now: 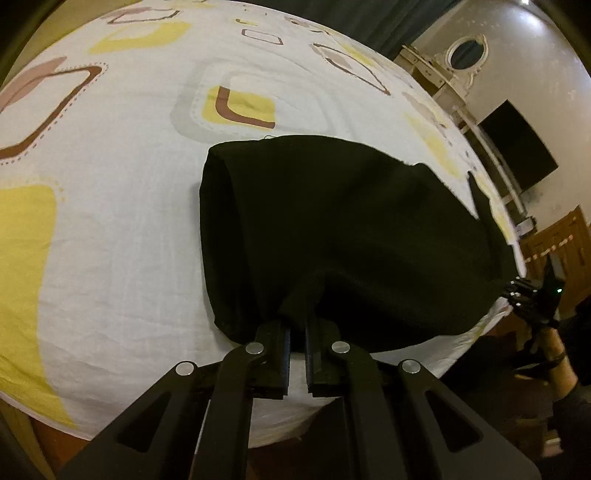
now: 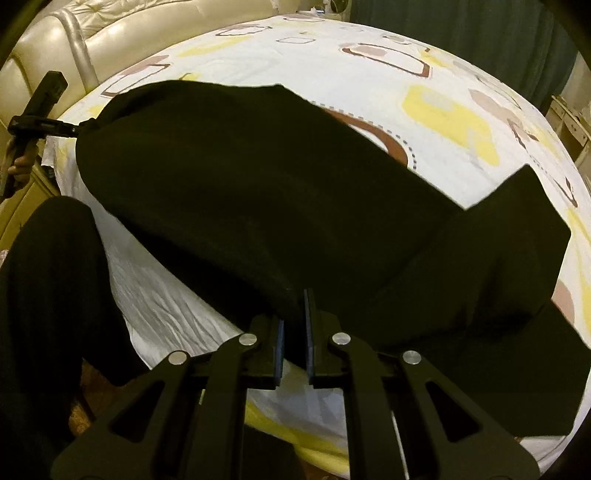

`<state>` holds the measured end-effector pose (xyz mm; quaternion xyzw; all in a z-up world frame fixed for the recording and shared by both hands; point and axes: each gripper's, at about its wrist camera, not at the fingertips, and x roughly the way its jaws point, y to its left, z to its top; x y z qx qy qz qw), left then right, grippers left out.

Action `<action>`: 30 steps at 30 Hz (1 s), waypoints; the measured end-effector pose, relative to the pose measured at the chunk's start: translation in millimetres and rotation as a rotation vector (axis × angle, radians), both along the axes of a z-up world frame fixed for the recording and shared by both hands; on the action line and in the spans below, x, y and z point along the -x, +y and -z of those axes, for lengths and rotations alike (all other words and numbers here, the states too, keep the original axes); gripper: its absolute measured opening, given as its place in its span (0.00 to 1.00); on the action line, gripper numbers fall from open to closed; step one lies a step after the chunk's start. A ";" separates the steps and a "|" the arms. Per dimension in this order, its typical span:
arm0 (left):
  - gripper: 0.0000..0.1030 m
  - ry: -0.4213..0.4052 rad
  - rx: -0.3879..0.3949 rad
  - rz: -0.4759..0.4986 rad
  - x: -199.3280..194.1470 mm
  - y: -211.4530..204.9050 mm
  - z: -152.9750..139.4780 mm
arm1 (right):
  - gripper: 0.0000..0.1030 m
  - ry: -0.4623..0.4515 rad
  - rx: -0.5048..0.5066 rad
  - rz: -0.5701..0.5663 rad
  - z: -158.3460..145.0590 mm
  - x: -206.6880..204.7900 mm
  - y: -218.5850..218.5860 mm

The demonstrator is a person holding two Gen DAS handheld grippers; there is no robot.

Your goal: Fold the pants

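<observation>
Left wrist: both grippers point(image 1: 297, 325) point(image 2: 293, 314) clamp black pants point(image 1: 351, 229) over patterned bedsheet point(image 1: 129, 221).

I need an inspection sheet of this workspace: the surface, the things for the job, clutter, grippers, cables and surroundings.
Surface: bed sheet, white with yellow and brown squares, lightly wrinkled.
Job's things: black pants spread on the sheet, near edge lifted at two points.
Clutter: nothing seen.
Grippers: left gripper shut on the pants' edge; right gripper shut on the pants' edge.
Cables: nothing seen.
Surroundings: cream padded headboard, dark curtain, oval mirror, dark screen on the wall.
</observation>
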<state>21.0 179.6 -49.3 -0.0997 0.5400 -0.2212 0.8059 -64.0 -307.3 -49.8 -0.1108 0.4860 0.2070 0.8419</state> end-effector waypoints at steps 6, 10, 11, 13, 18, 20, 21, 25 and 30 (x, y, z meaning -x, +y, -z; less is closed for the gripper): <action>0.19 -0.054 -0.046 0.001 15.2 3.4 -7.8 | 0.17 0.031 -0.069 0.048 0.8 -0.5 -6.7; 0.31 -0.095 -0.122 0.015 37.5 13.8 -18.6 | 0.35 0.076 -0.205 0.103 -17.8 7.4 -25.8; 0.31 -0.101 -0.133 0.013 40.2 16.2 -21.0 | 0.39 0.075 -0.223 0.115 -24.3 8.3 -29.3; 0.31 -0.128 -0.152 -0.007 44.6 21.2 -32.0 | 0.43 0.049 -0.278 0.148 -45.9 8.3 -40.5; 0.53 -0.234 -0.169 -0.110 26.5 9.7 -67.8 | 0.58 -0.073 -0.334 0.340 -105.3 -35.5 -75.4; 0.61 -0.273 -0.170 -0.139 13.6 -3.6 -74.3 | 0.60 -0.116 -0.275 0.460 -120.4 -73.3 -88.3; 0.61 -0.285 -0.181 -0.150 4.7 -13.2 -73.9 | 0.63 -0.123 -0.240 0.513 -122.0 -89.9 -95.4; 0.61 -0.285 -0.229 -0.162 -23.0 -42.8 -54.4 | 0.64 -0.073 -0.093 0.727 -104.8 -170.9 -120.2; 0.61 -0.199 -0.200 -0.166 -45.6 -64.3 -17.6 | 0.64 0.073 -0.054 0.974 -49.1 -245.3 -157.9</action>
